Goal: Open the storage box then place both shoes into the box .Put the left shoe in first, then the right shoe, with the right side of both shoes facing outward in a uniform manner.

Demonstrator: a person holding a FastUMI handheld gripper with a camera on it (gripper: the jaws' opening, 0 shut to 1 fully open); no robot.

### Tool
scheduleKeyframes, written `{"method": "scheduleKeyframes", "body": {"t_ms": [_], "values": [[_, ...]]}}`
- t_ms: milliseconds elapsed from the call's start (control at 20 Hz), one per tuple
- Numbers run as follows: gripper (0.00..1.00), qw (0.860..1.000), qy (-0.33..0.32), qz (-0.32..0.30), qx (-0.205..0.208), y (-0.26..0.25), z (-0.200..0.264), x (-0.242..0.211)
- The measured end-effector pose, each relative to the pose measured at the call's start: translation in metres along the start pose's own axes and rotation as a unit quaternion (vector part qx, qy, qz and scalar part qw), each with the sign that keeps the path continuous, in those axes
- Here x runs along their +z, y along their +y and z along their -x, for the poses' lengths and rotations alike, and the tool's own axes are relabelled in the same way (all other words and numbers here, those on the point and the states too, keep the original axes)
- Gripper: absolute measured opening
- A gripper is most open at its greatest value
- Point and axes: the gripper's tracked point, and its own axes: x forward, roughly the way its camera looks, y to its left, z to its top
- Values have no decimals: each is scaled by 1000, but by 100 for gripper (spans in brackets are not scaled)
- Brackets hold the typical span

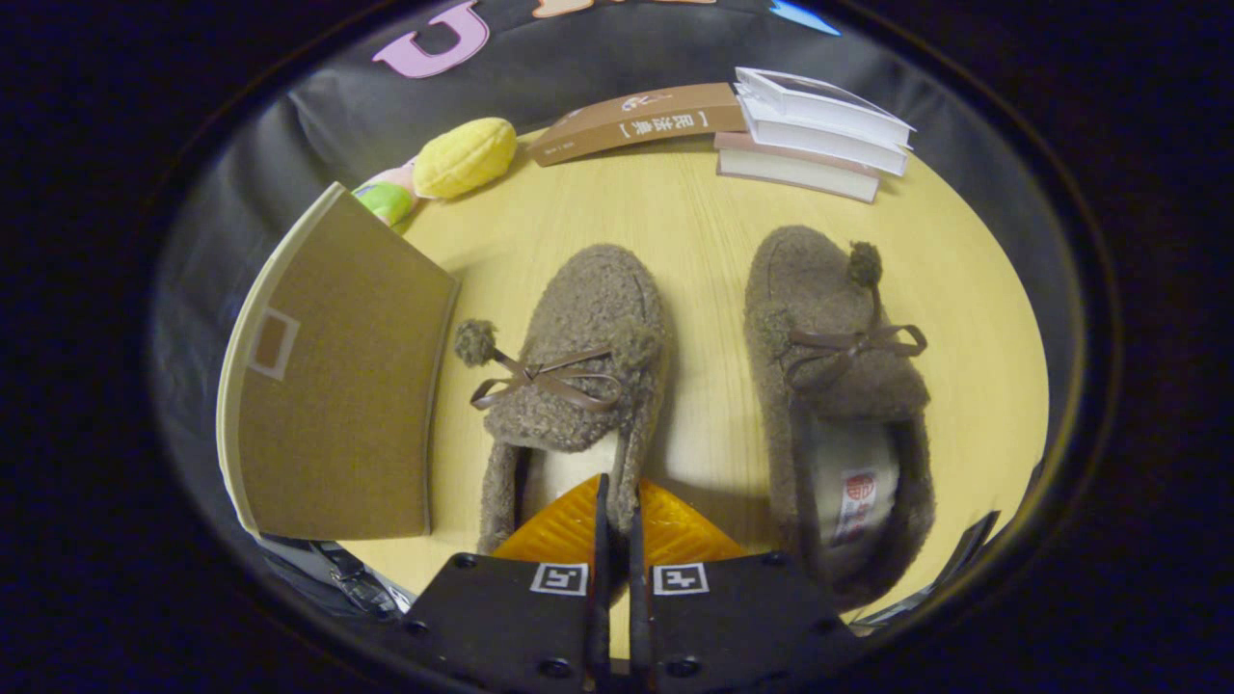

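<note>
a pale wooden table (694, 222) carries everything here. biggest on it is the storage box (337, 386), brown with a cream rim, standing to the left of the shoes with its flap tilted up toward the booth wall. next come the two fuzzy brown shoes, side by side with toes pointing away: the left shoe (578, 357) just ahead of the fingers, the right shoe (829, 366) a little apart to its right, each with a thin bow and pompoms. beyond them at the far edge lies a stack of books (815, 135) and beside it a flat brown book (641, 120). a yellow plush toy (465, 156) sits behind the box. the gripper (617, 501) has its fingers drawn nearly together on the inner side wall of the left shoe's opening, pinching that wall between them.
</note>
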Motion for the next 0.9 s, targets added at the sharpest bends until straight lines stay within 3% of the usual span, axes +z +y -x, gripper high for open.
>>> {"method": "scheduleKeyframes", "body": {"t_ms": [300,350,600,800,900], "values": [[11,1000,9,-2,-10,0,1,1],[6,1000,3,7,-9,1,2,2],[6,998,-62,1,-3,9,15,19],[6,995,-86,-42,41,25,38,38],[5,992,-116,-35,23,22,56,56]]}}
